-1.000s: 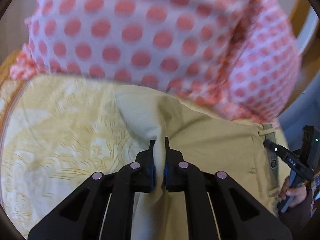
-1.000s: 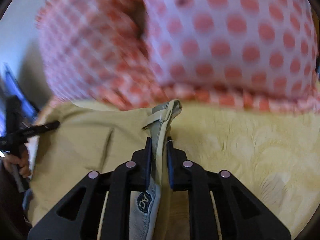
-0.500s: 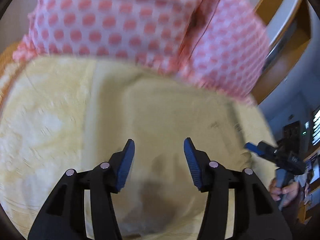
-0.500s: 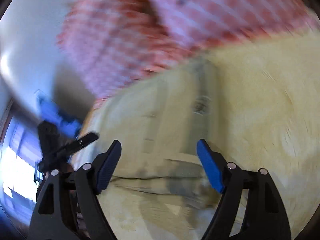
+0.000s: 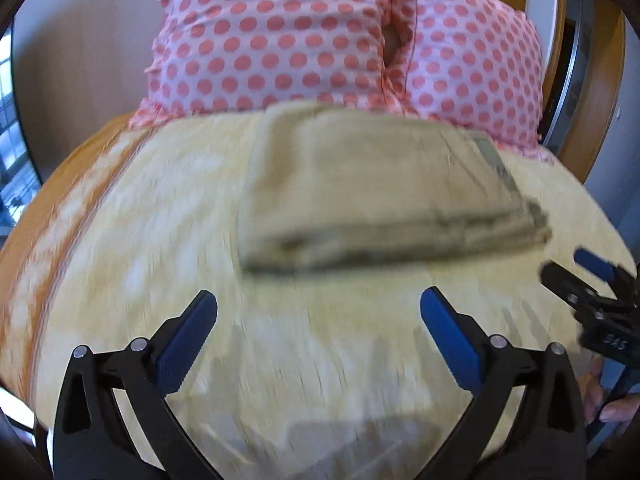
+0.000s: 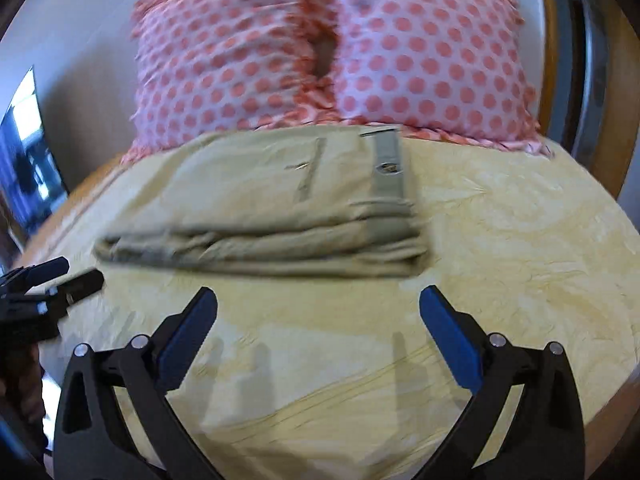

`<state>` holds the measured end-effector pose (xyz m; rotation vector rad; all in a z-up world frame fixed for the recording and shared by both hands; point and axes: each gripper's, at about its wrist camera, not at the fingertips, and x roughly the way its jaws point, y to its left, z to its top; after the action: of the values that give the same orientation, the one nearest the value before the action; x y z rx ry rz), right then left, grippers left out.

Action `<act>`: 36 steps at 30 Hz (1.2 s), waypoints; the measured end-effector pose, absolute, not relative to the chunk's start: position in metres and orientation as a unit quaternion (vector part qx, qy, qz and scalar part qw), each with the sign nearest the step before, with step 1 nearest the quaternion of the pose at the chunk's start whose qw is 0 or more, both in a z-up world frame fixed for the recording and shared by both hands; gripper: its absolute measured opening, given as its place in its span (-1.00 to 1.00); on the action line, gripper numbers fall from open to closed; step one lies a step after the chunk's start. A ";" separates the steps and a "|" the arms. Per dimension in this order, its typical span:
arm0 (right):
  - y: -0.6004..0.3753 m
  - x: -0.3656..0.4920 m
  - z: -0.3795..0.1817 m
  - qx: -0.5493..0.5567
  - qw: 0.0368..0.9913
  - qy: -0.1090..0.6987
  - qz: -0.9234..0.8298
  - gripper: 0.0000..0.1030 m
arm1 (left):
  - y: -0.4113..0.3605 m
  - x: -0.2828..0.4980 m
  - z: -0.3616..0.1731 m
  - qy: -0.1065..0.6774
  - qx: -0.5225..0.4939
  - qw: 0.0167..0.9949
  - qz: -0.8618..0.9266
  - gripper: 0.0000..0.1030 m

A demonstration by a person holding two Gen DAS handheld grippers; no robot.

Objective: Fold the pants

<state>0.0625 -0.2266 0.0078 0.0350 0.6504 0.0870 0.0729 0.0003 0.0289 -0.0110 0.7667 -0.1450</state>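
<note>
Pale yellow bedspread (image 6: 500, 232) with a faint swirled pattern is filling the lower half of both wrist views, and the two hand-held tools are hovering above it. Starting close in, the left gripper (image 5: 318, 308) is standing with its blue-padded fingers (image 5: 188, 336) spread wide apart, gripping nothing, only bare bedspread lying between them. The right gripper (image 6: 318, 306) is likewise gaping wide and carrying nothing, its fingers (image 6: 448, 336) casting soft shadows on the cloth beneath. Each tool is showing up at the edge of the other's view: the right one is poking in at the far right of the left camera, the left one at the far left of the right camera, both well apart from the garment. Just beyond the fingertips, the pants (image 6: 280, 204) are lying on the bedspread as a compact, stacked khaki rectangle, several layers showing along the near edge, with a grey waistband strip (image 6: 386, 168) running along the right end and a slit pocket line on the top face. In the left view the pants (image 5: 372, 192) are looking smeared by motion blur. Behind them, two pink pillows (image 6: 320, 56) with salmon polka dots are leaning side by side, touching the far edge of the pants. Further out, a wooden frame (image 5: 592, 92) is curving along the right side.
</note>
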 end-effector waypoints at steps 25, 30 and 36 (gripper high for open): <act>-0.209 0.048 -0.019 0.002 0.950 0.313 0.010 0.97 | -0.010 0.032 0.000 0.319 0.022 0.947 -0.027 0.97; -0.210 0.048 -0.019 0.001 0.950 0.313 0.011 0.97 | -0.010 0.032 0.000 0.319 0.023 0.947 -0.028 0.97; -0.210 0.048 -0.019 0.001 0.950 0.313 0.012 0.97 | -0.010 0.032 0.000 0.319 0.023 0.947 -0.028 0.97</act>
<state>0.0481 -0.2097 -0.0192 0.0023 0.6372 0.0242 0.0325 -0.0099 -0.0002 0.0460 0.6497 -0.0569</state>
